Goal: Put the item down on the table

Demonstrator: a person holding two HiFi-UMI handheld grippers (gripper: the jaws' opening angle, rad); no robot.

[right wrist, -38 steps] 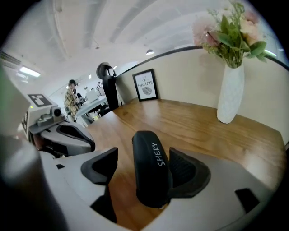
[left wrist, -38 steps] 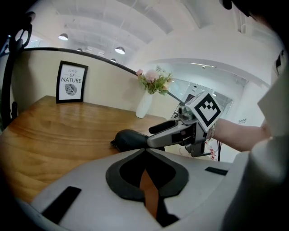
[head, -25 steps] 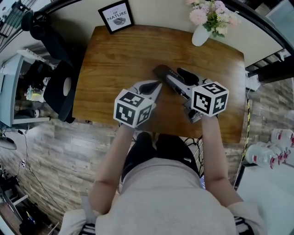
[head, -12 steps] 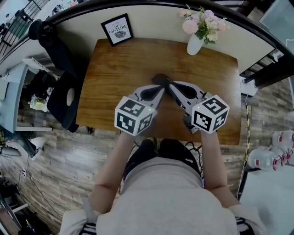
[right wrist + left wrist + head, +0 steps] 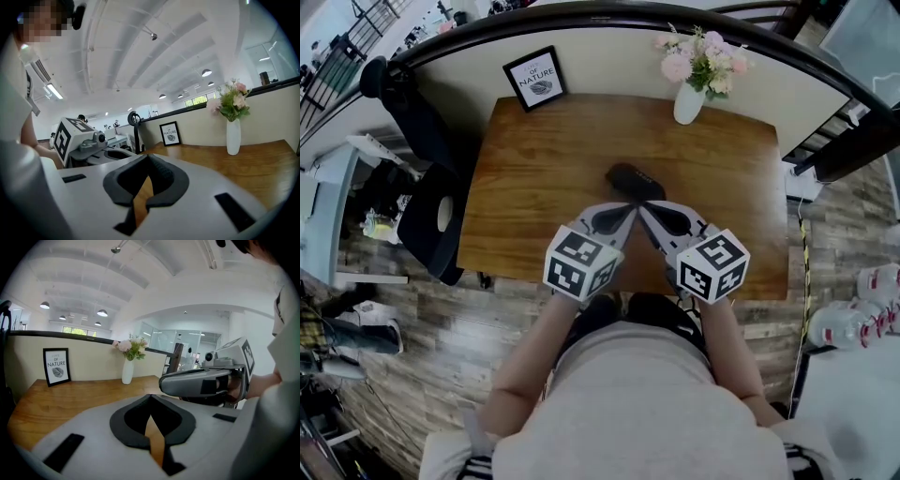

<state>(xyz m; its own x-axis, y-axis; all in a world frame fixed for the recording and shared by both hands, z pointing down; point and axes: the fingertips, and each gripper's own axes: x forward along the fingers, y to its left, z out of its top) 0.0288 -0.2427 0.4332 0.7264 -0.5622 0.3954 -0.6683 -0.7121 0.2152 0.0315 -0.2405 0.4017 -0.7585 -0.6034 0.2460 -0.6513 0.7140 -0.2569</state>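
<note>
Left tongs (image 5: 628,204) and right tongs (image 5: 643,206) closed over wooden table (image 5: 534,159).

Place: an open-plan office, loft-like.
Overhead: white ribbed ceiling with round hanging lamps (image 5: 102,312).
Background: glass partitions (image 5: 187,341).
Furnishing: wooden bench (image 5: 544,159) against a low wall, black chair (image 5: 431,211), plank floor (image 5: 412,309).
Decoration: framed print (image 5: 534,78), vase of flowers (image 5: 688,101).

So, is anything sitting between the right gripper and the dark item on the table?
Nothing visible. The item lies on the table just past the right gripper, whose jaws are shut and empty, with only bare wood between them. The left gripper is alongside, not in the path.
</note>
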